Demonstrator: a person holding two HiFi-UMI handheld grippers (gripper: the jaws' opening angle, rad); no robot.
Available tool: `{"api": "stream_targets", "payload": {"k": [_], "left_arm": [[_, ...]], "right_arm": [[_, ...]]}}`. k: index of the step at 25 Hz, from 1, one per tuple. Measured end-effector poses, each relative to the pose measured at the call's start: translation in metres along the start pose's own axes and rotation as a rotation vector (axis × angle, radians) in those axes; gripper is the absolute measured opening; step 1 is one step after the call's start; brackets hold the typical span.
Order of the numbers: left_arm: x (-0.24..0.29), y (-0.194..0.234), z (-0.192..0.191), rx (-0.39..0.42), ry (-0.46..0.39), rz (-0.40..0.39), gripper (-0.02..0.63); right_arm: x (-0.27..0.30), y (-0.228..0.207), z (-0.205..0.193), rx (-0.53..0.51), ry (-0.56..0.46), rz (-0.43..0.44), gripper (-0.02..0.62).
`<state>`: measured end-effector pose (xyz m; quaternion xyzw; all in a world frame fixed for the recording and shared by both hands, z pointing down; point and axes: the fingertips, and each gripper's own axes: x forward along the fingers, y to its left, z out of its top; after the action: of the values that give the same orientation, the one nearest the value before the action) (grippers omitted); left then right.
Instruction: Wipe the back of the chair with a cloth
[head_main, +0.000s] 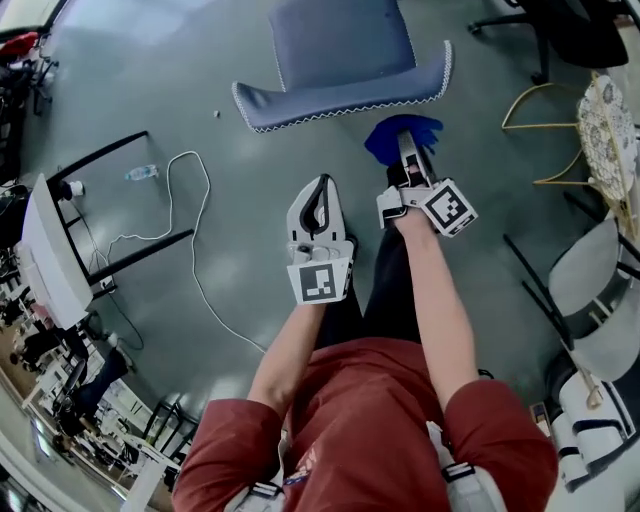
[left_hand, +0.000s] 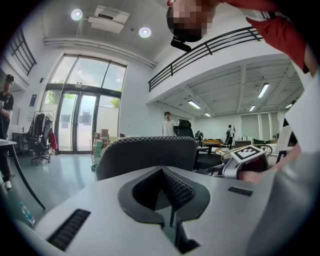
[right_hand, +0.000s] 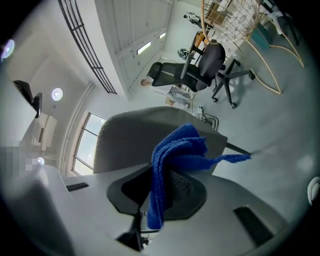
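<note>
Chair (head_main: 340, 95) first: it stands on the floor (head_main: 180, 80) straight ahead of you, its curved back turned toward you, padded in grey-blue fabric with a white stitched edging (head_main: 290, 122) along the top. Treat it as the stiff, heavy partner here, yet one that may roll or swivel away under a firm push; its base is hidden, so you cannot count on it either way. Next down in size, the cloth (right_hand: 176, 152) is a blue terry rag, soft, limp and nearly weightless, likely to drag on the upholstery rather than slide. It hangs just short of the chair's back, toward its right side, and no view settles whether it touches. Your right claw (right_hand: 165, 197) is clenched on a bunched fold of it, a loose tail trailing off to one side; that hold near the middle looks sound, though a thin pinch could slip out if the rag snags on the stitching. Your left claw (left_hand: 167, 200) is pressed closed with nothing in it and hovers beside the right one, nearer your body; the top edge of the back is the sensible place for it to steady the chair
</note>
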<state>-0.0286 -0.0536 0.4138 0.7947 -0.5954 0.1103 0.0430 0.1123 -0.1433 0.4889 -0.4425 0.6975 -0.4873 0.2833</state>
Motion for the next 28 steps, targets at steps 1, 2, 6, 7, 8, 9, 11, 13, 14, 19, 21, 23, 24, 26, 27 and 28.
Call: {"api": "stream_targets", "payload": {"k": [1,2,6,7,8,9,11,13,14,19,21,23,24,26,27,28], "left_arm": [[0.007,-0.003,-0.004,0.005,-0.016,-0.01,0.012],[0.013,-0.007,-0.01,0.01,-0.027,-0.019,0.014],[0.035,-0.013,-0.042,0.003,-0.029,-0.034,0.013],[0.038,-0.011,-0.05,0.002,-0.028,-0.034,0.014],[0.04,-0.008,-0.059,0.004,-0.025,-0.034,0.014],[0.043,-0.005,-0.068,0.005,-0.017,-0.032,0.014],[0.048,-0.005,-0.086,-0.007,0.003,-0.021,0.013],[0.052,-0.007,-0.1,-0.019,0.011,-0.009,0.014],[0.054,-0.007,-0.105,-0.025,0.014,-0.005,0.014],[0.064,-0.009,-0.132,-0.048,0.016,-0.002,0.012],[0.068,-0.012,-0.141,-0.047,0.022,-0.006,0.014],[0.069,-0.012,-0.143,-0.052,0.029,-0.003,0.014],[0.068,-0.01,-0.143,-0.055,0.032,-0.001,0.014],[0.066,-0.007,-0.141,-0.055,0.036,0.0,0.013],[0.065,-0.006,-0.14,-0.052,0.037,-0.002,0.014],[0.064,-0.003,-0.138,-0.05,0.04,-0.005,0.014]], "right_arm": [[-0.002,-0.024,-0.005,0.017,0.005,-0.053,0.061],[-0.005,-0.051,-0.011,0.042,0.012,-0.12,0.061],[0.002,-0.125,-0.028,0.061,0.025,-0.208,0.063],[0.008,-0.138,-0.034,0.052,0.031,-0.213,0.062],[0.014,-0.15,-0.04,0.039,0.043,-0.221,0.061],[0.02,-0.162,-0.046,0.024,0.058,-0.23,0.063],[0.029,-0.186,-0.05,0.007,0.084,-0.243,0.062],[0.036,-0.203,-0.047,0.006,0.081,-0.244,0.061],[0.041,-0.208,-0.043,0.009,0.069,-0.241,0.061],[0.063,-0.227,-0.028,0.002,0.027,-0.227,0.061],[0.072,-0.232,-0.02,-0.005,0.022,-0.219,0.061],[0.078,-0.231,-0.015,-0.014,0.023,-0.214,0.061],[0.08,-0.23,-0.014,-0.017,0.027,-0.216,0.062],[0.079,-0.228,-0.014,-0.019,0.033,-0.226,0.061],[0.079,-0.226,-0.015,-0.018,0.035,-0.23,0.062],[0.078,-0.222,-0.015,-0.02,0.036,-0.231,0.061]]}}
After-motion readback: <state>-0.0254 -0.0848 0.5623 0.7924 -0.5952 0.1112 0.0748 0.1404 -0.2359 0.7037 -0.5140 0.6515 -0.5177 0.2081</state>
